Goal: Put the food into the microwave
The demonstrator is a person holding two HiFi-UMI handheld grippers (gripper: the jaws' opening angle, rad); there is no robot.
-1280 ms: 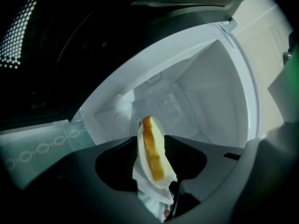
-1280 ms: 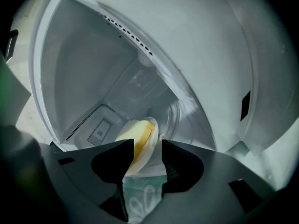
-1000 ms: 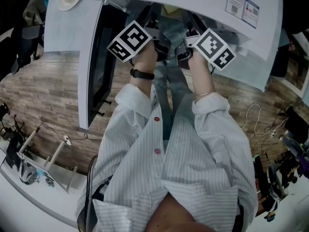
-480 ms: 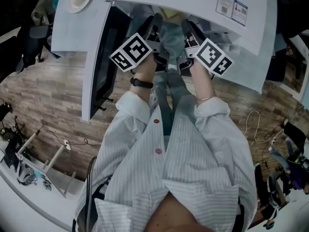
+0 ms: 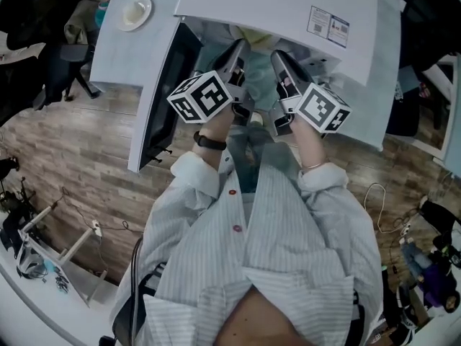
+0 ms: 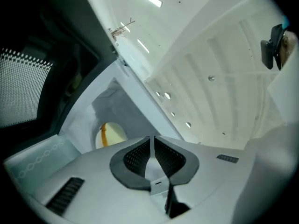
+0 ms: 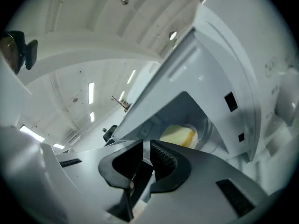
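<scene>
Grey left gripper (image 6: 153, 146) and right gripper (image 7: 145, 155) point level at the microwave (image 5: 274, 6), both empty, jaws just closing and nearly shut now; yellow food (image 7: 180, 135) sits inside.

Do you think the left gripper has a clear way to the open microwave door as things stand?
Probably yes. The microwave door stands open just left of the left gripper, with nothing between them; its jaws have just been closing on nothing.
</scene>
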